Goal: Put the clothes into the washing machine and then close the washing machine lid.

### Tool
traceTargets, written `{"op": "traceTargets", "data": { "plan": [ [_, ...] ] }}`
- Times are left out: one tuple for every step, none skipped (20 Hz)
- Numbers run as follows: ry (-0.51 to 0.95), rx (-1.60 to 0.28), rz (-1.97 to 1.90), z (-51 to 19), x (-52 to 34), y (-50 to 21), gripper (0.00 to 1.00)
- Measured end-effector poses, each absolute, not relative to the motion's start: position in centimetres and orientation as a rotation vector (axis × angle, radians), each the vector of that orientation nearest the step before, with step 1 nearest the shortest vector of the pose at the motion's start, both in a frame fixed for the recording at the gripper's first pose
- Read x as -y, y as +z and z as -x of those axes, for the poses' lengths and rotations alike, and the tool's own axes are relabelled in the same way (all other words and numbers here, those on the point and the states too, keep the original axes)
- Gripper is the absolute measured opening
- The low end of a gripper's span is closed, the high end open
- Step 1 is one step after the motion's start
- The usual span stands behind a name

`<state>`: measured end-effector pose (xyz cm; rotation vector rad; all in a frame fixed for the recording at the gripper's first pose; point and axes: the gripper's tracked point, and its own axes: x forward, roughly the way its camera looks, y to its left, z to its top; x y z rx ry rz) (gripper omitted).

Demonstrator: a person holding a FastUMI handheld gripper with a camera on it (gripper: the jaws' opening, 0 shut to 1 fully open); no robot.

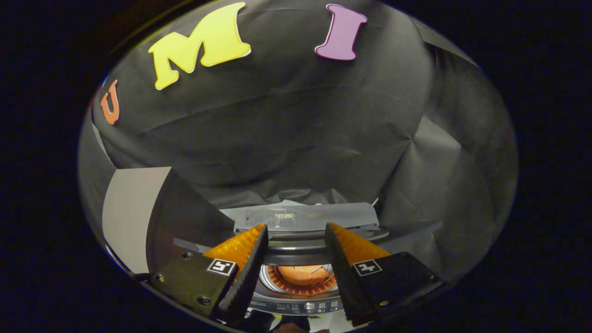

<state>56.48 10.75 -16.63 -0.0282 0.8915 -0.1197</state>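
A small top-loading washing machine (296, 306) stands below and ahead of my fingers, its control strip facing me. Its grey lid (305, 216) is raised and leans back behind the opening. Down in the round drum lies orange clothing (303, 274), seen through the gap between my fingers. My gripper (296, 233) hovers above the machine, open, with nothing between its orange-backed, black-padded fingers (252, 259).
A pale grey panel (132, 208) stands to the left of the machine, with a dark wedge-shaped surface beside it. Black cloth hangs close behind the raised lid and wraps round on the right.
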Motion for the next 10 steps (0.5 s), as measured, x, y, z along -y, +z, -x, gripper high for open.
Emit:
{"op": "traceTargets", "data": {
  "plan": [
    [-0.123, -0.895, 0.027, -56.1, -10.7, -16.8, 0.78],
    [-0.125, -0.899, 0.028, -55.6, -10.7, -17.0, 0.78],
    [-0.127, -0.904, 0.028, -55.2, -10.7, -17.2, 0.78],
    [-0.127, -0.909, 0.027, -54.6, -10.7, -17.3, 0.78],
    [-0.129, -0.915, 0.022, -54.2, -10.8, -17.5, 0.78],
    [-0.129, -0.92, 0.015, -53.7, -10.7, -17.7, 0.78],
    [-0.131, -0.926, 0.005, -53.3, -10.6, -17.9, 0.78],
    [-0.132, -0.933, -0.003, -52.8, -10.7, -18.1, 0.78],
    [-0.134, -0.939, -0.012, -52.2, -10.6, -18.4, 0.78],
    [-0.136, -0.95, -0.02, -51.8, -10.6, -18.8, 0.78]
  ]
}}
